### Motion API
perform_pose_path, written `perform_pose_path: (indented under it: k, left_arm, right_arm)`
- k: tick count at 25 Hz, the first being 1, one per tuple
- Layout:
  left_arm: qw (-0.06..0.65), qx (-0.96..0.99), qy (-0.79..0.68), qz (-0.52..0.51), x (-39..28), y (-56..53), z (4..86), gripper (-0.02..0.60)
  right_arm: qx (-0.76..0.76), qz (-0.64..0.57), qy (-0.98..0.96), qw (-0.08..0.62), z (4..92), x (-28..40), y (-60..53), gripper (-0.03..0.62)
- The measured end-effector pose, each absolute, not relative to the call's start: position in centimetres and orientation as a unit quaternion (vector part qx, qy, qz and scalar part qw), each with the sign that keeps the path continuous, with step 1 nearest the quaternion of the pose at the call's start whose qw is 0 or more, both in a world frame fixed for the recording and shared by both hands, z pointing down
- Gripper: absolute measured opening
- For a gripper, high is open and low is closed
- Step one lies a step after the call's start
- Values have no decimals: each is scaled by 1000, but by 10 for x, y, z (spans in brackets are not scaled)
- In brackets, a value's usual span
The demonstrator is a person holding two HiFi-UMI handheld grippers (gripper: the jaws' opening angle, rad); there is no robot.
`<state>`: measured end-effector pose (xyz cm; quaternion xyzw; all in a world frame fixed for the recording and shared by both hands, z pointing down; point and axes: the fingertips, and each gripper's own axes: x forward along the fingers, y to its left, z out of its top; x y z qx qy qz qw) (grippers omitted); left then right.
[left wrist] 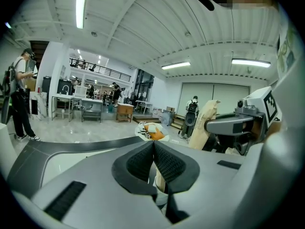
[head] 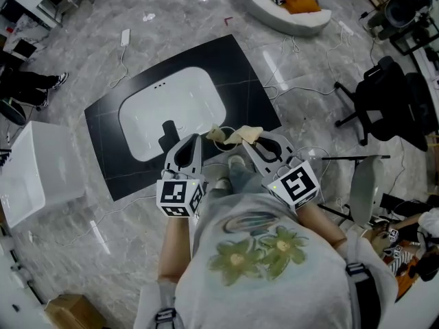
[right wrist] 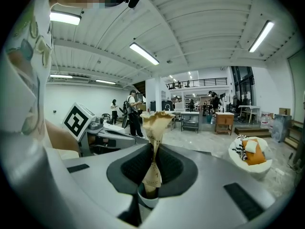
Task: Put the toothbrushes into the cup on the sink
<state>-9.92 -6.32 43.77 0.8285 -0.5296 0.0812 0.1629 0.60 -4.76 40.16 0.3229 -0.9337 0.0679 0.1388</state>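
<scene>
Close against the person's chest, above the grey marble floor [head: 329, 67], both grippers point toward the sink [head: 199, 91], a white basin set in a black desk [head: 236, 64] with a dark tap [head: 168, 134] at its near edge. The right gripper [head: 260, 138] has its jaws clenched on a beige paper-wrapped toothbrush [head: 236, 136]. In the right gripper view the crumpled paper [right wrist: 153, 128] rises upright from between the ribbed pads [right wrist: 169, 163] and flares out above them. The wrapped toothbrush is thus held in the air between the two grippers, near the sink's front edge and not touching it.

The left gripper [head: 200, 138] sits just beside the right one, its jaws pressed fully together. A sliver of beige shows low behind its pads [left wrist: 167, 163], but whether they nip the paper's edge is hard to tell. From the left gripper view the paper [left wrist: 206, 123] stands just beside the right gripper's grey body.
</scene>
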Motion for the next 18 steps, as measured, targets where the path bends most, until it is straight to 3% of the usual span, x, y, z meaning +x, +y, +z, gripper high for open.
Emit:
perform_pose_path:
  k: [18]
  left_arm:
    - [175,821,-538,77,-110,-61,440,18]
  right_arm:
    - [305,60,-935,172,421,-12,-53,57]
